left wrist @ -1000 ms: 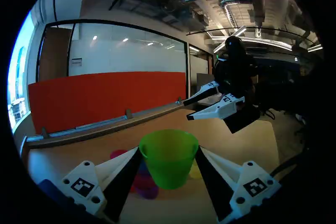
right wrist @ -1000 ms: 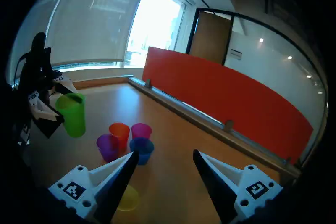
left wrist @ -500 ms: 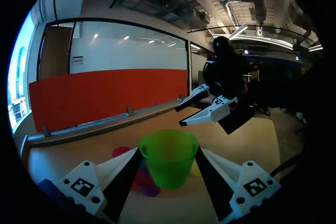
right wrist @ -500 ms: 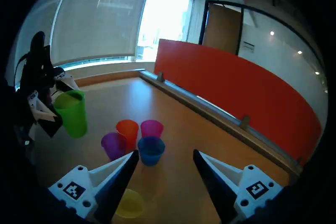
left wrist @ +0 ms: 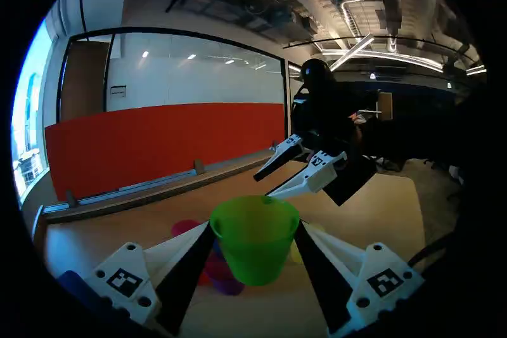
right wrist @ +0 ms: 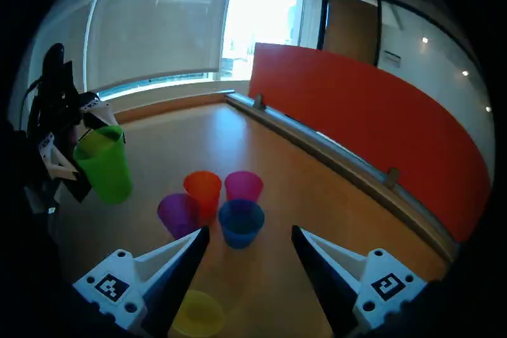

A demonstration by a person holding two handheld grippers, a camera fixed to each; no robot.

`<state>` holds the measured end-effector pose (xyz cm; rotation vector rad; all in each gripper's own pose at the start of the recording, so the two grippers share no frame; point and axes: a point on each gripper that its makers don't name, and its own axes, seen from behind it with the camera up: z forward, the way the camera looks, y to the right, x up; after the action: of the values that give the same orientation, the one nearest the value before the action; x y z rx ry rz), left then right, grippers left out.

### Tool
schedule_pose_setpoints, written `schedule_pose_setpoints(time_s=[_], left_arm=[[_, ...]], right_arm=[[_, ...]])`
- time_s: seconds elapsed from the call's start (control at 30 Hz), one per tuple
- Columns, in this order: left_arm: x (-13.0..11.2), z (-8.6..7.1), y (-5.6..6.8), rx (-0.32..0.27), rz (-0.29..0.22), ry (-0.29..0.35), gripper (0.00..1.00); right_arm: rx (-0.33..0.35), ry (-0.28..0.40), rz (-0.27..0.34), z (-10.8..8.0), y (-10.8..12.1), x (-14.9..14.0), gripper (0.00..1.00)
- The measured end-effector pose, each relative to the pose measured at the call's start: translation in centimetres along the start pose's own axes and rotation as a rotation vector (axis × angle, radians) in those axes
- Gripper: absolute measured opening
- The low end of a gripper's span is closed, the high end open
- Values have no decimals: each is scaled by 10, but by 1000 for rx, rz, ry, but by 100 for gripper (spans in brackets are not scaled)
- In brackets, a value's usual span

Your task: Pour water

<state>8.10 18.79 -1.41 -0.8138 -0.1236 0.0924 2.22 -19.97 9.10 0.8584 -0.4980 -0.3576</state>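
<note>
Aloft, green cup (left wrist: pixel 255 249) in left gripper (left wrist: pixel 253 229), contents unclear.

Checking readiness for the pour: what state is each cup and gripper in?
green cup: held off the table, slightly tilted; contents unclear.
left gripper: shut on the green cup.
right gripper: open, empty.
orange cup: upright on the table.
pink cup: upright, beside the orange cup.
purple cup: upright.
blue cup: upright.
yellow cup: upright, apart from the others.
</note>
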Motion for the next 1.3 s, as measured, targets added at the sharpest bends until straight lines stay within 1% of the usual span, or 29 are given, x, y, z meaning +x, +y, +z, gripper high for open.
schedule_pose_setpoints(time_s=[0.3, 0.47, 1.07, 1.3], left_arm=[[-3, -1, -3, 5, -6, -4, 87], [-6, -2, -4, 6, -9, -9, 87], [-15, -4, -10, 13, -20, -16, 87], [-17, -6, -14, 18, -28, -17, 87]], right_arm=[[59, -61, 6, 23, -8, -12, 100], [76, -87, 1, 33, -10, -17, 100], [106, -183, -59, 69, -8, -26, 100], [132, -223, -78, 83, -9, -28, 100]])
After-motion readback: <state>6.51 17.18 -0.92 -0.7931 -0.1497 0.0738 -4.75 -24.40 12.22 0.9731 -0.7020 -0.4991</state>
